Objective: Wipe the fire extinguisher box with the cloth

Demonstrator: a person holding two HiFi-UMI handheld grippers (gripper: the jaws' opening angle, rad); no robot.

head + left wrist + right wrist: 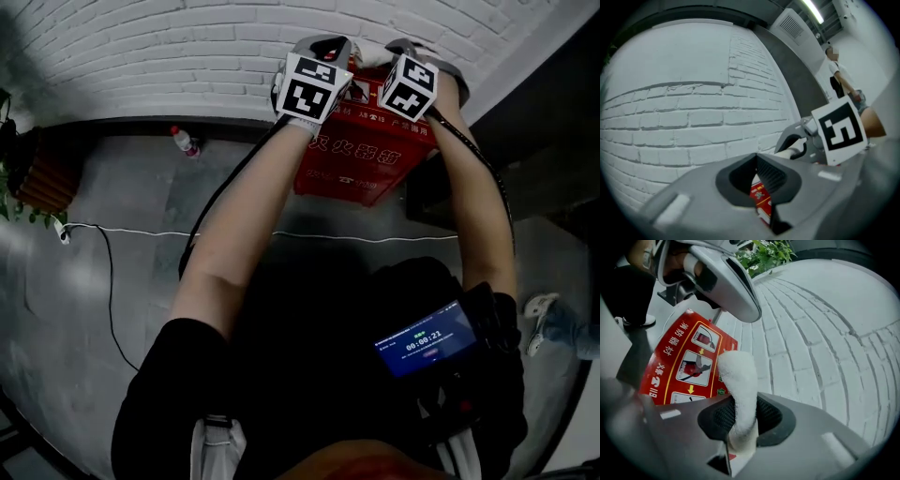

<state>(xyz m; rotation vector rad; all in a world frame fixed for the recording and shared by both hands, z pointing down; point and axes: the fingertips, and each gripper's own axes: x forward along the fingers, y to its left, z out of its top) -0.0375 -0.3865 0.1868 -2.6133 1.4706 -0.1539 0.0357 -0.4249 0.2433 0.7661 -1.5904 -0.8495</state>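
1. Cloth (pixel 738 380), white, is pinched between the jaws of the right gripper (pixel 740 420).
2. Beside it, the left gripper (pixel 757 176) has its jaws together on nothing.
3. The red fire extinguisher box (pixel 361 155) stands on the grey floor (pixel 122 187), just under both grippers.
4. A white brick wall (pixel 187 56) backs the box.

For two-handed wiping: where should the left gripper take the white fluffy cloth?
Probably the free end of the white fluffy cloth, coming from the red extinguisher box side: the right gripper clamps its lower part and the brick wall crowds the other side.
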